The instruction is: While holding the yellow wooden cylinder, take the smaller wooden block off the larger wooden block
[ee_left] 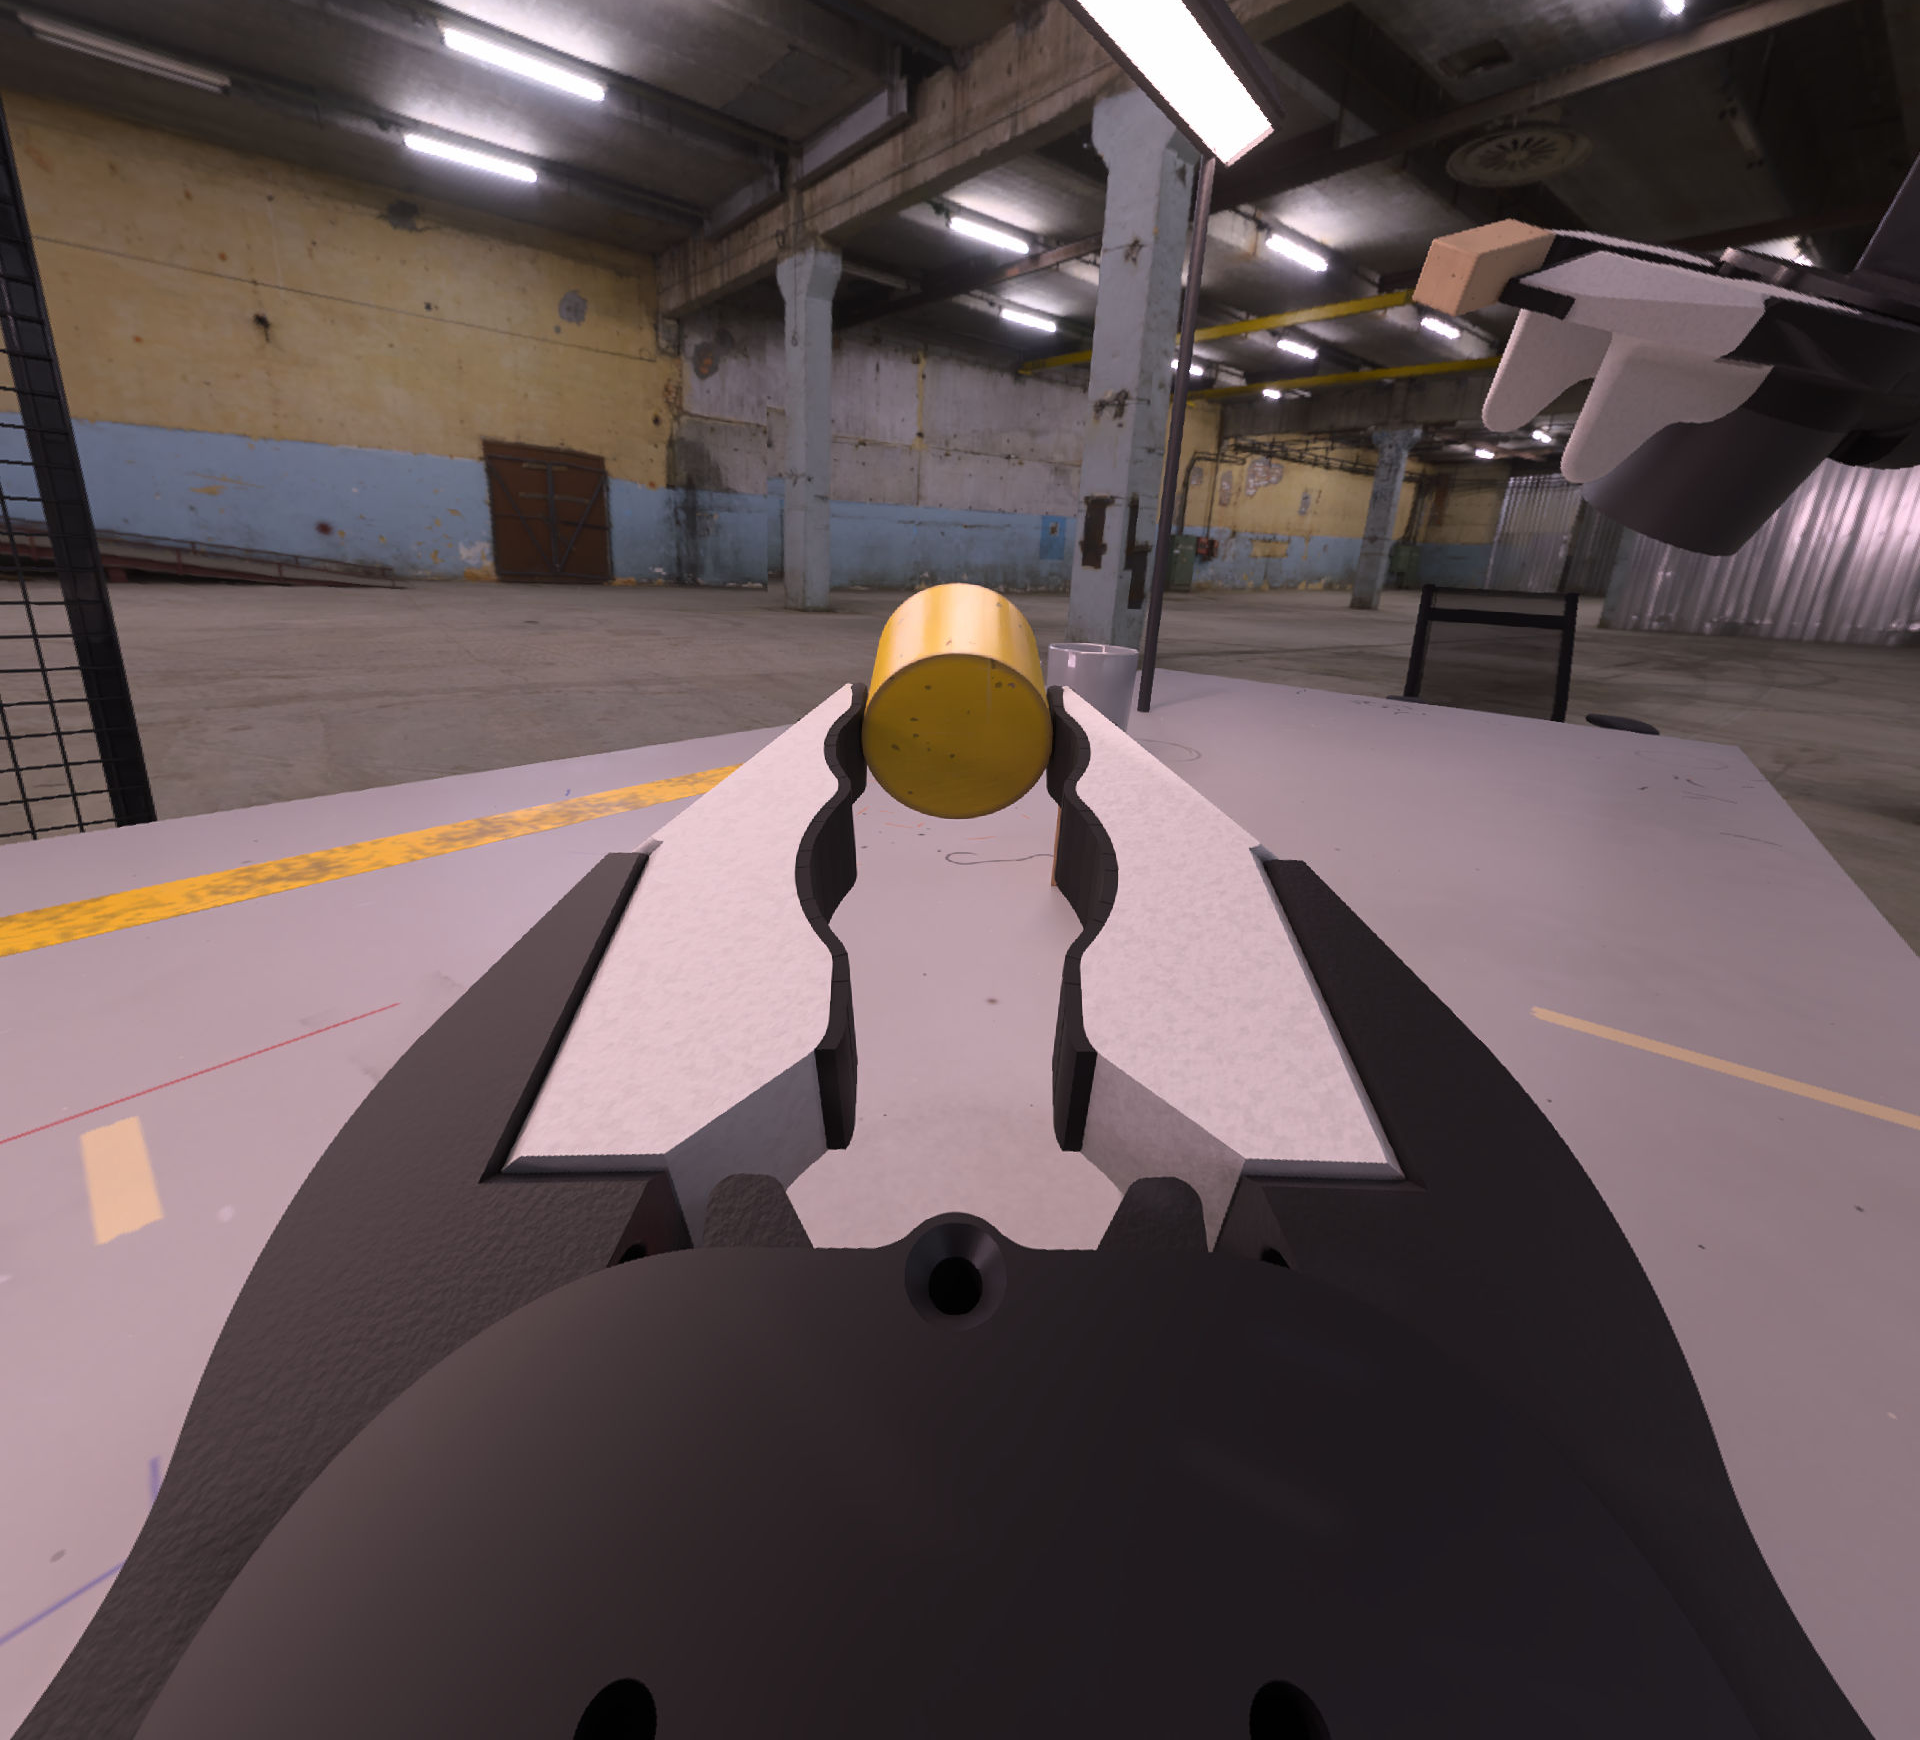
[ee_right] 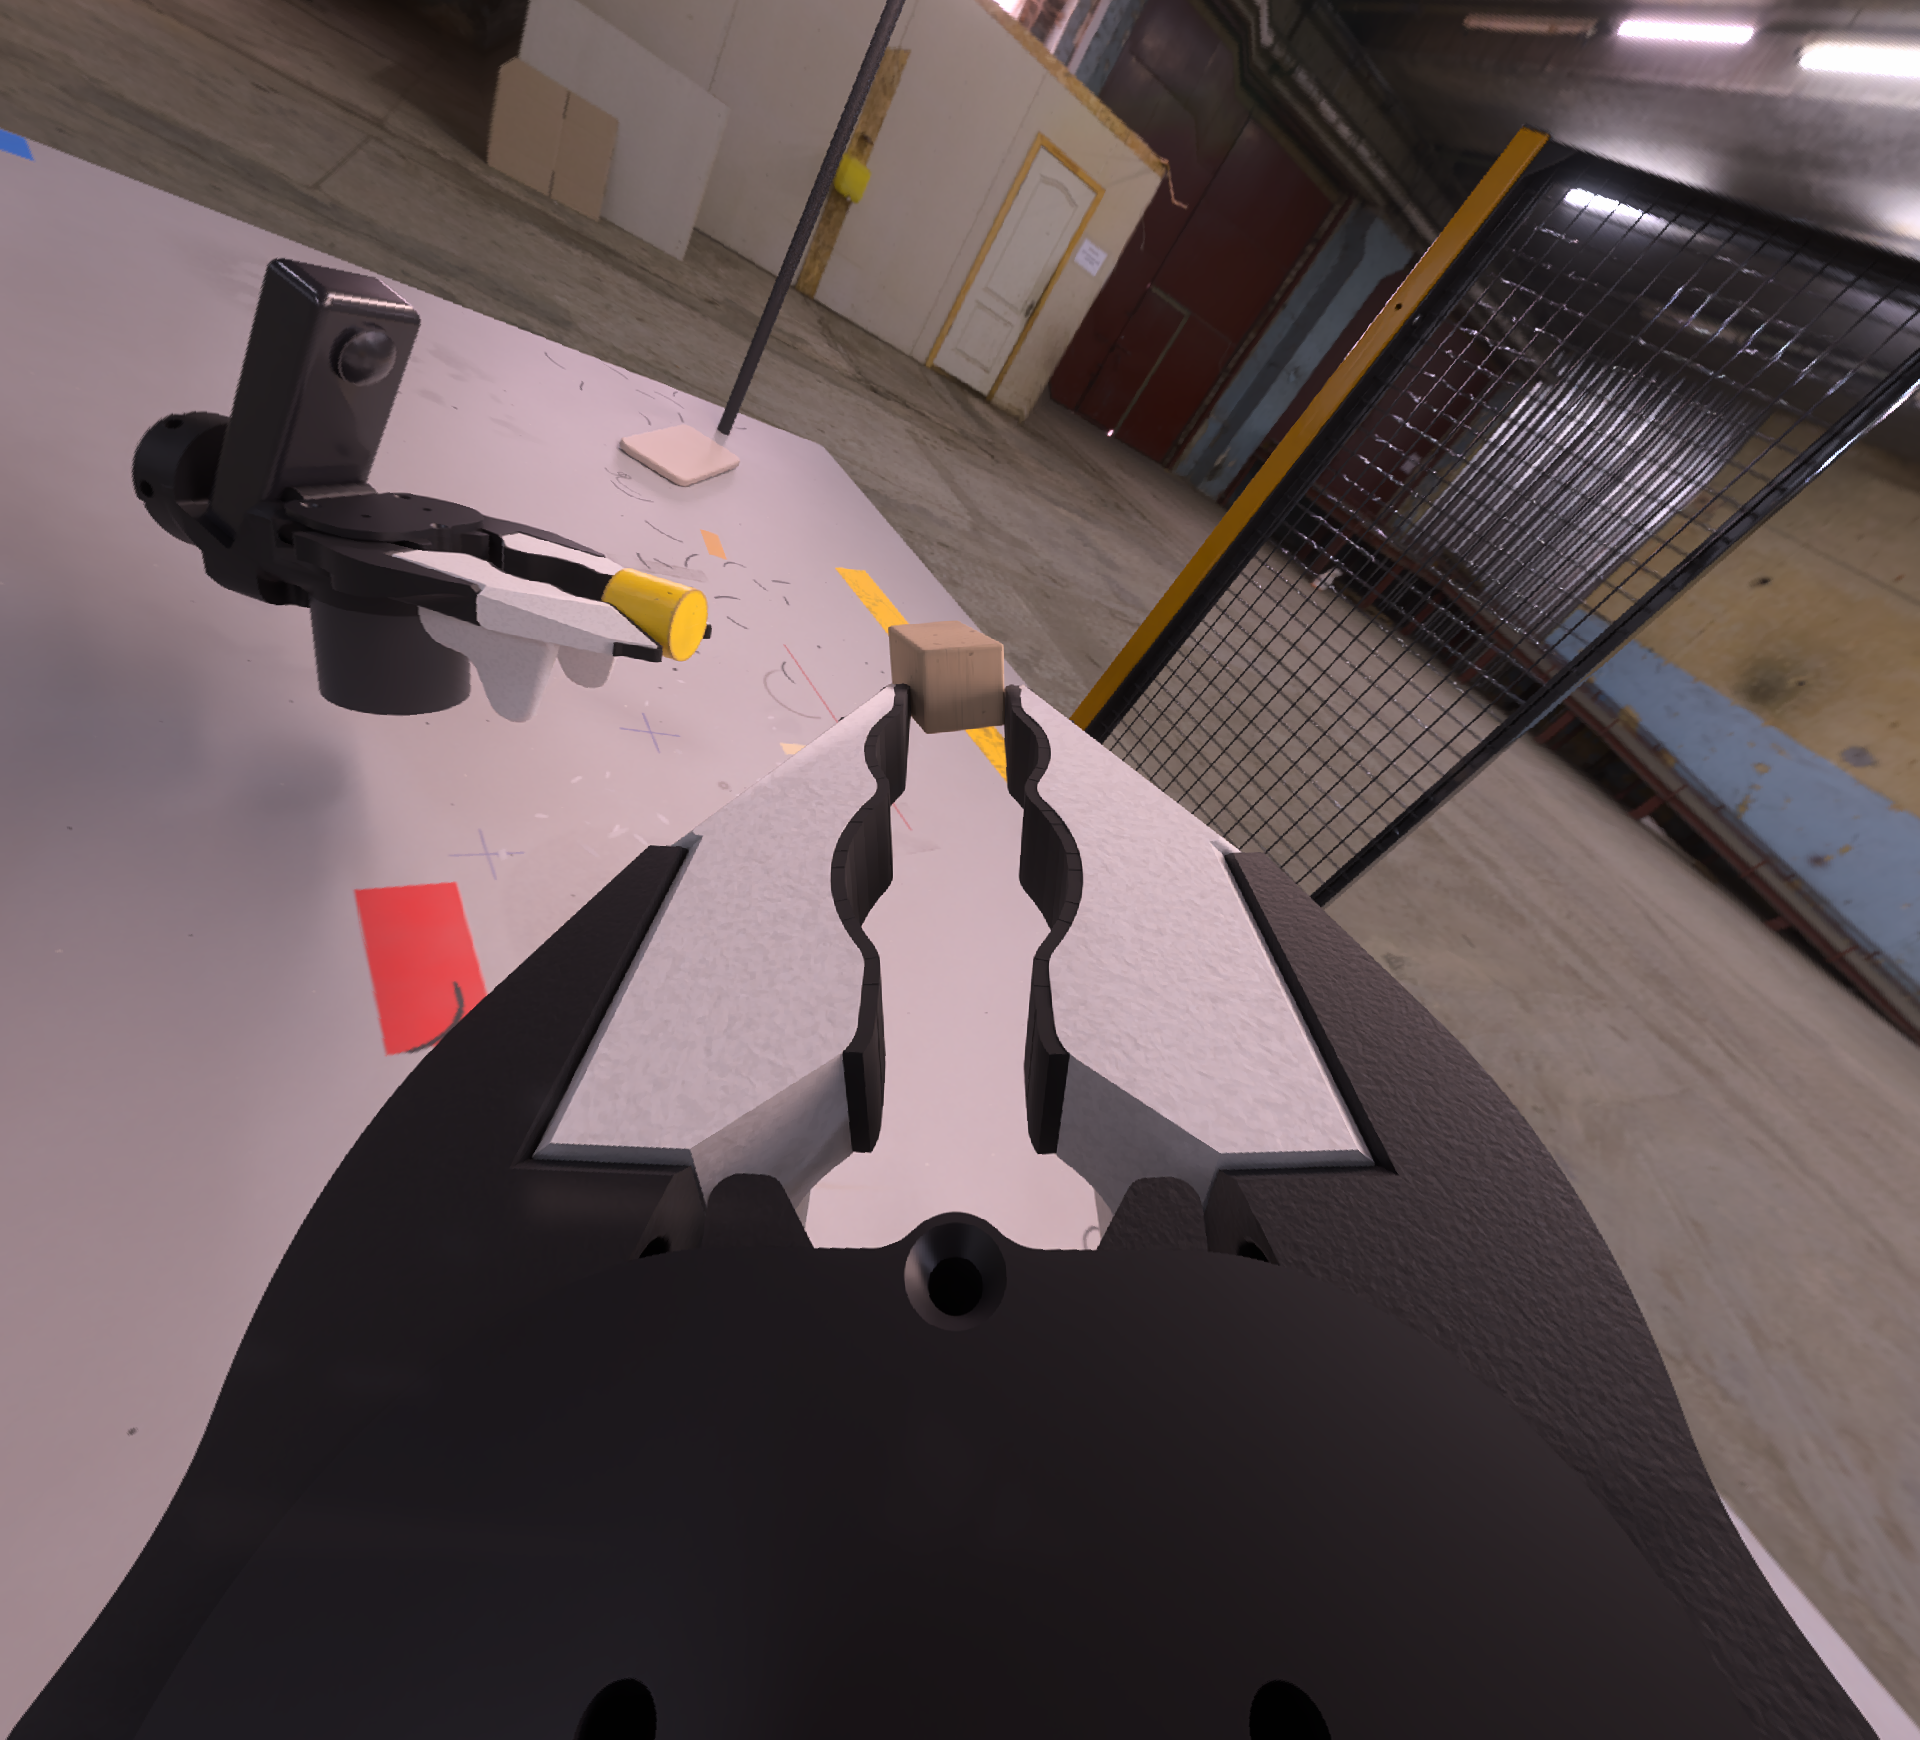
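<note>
- The left gripper (ee_left: 956,734) is clamping the yellow wooden cylinder (ee_left: 956,714) between its fingertips at the centre of the left wrist view, the cylinder lying crosswise with its flat end facing the camera.
- The right gripper (ee_right: 951,703) is pinching the smaller wooden block (ee_right: 948,674) at its fingertips, just above the centre of the right wrist view; the block is hanging clear above the table (ee_right: 156,963).
- In the upper right of the left wrist view, the right gripper is showing high in the air with the pale block at its tip, well apart from the cylinder.
- In the left part of the right wrist view, the left gripper is hovering over the table with the cylinder in its tips.
- The larger wooden block is not clearly showing; only a thin tan sliver beside the left gripper's right finger may be it, and I cannot tell.
- Judging by this, the lift-off step looks done, with both holds in place.
- The next move is likely calling for a steady carry and a set-down on bare table, without loosening the cylinder.
- A white cup (ee_left: 1096,677) is standing behind the cylinder, beside a thin dark pole (ee_left: 1174,443).
</note>
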{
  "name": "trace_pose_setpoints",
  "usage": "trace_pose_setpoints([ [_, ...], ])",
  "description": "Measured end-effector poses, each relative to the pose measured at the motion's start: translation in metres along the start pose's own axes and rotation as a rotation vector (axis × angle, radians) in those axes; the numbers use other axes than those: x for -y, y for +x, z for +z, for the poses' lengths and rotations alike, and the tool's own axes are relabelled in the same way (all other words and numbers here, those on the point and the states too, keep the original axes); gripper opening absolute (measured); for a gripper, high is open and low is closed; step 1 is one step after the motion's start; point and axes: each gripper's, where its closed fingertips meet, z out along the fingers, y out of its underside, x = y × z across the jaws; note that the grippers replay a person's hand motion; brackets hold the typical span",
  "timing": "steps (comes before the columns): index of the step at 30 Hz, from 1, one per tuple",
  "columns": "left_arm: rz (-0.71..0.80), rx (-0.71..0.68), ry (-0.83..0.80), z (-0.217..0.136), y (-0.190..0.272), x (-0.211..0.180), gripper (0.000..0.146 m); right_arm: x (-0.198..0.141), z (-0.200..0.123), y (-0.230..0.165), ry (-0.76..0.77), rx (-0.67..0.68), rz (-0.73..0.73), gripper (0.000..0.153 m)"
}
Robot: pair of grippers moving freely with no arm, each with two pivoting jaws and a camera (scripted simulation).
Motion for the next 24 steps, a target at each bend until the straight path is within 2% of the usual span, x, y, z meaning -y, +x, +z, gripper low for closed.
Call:
trace_pose_setpoints([
  [4,0.0,0.012,0.002,-0.001,-0.004,-0.002,0.034,-0.006,0.009,-0.008,0.008,0.047,0.087,0.018],
  [13,0.05,0.033,-0.008,-0.003,-0.008,-0.005,0.034,-0.01,0.041,-0.047,0.075,0.288,0.391,0.018],
  [24,0.09,0.032,-0.011,-0.001,-0.003,-0.006,0.034,-0.027,0.049,-0.049,-0.002,0.263,0.375,0.018],
])
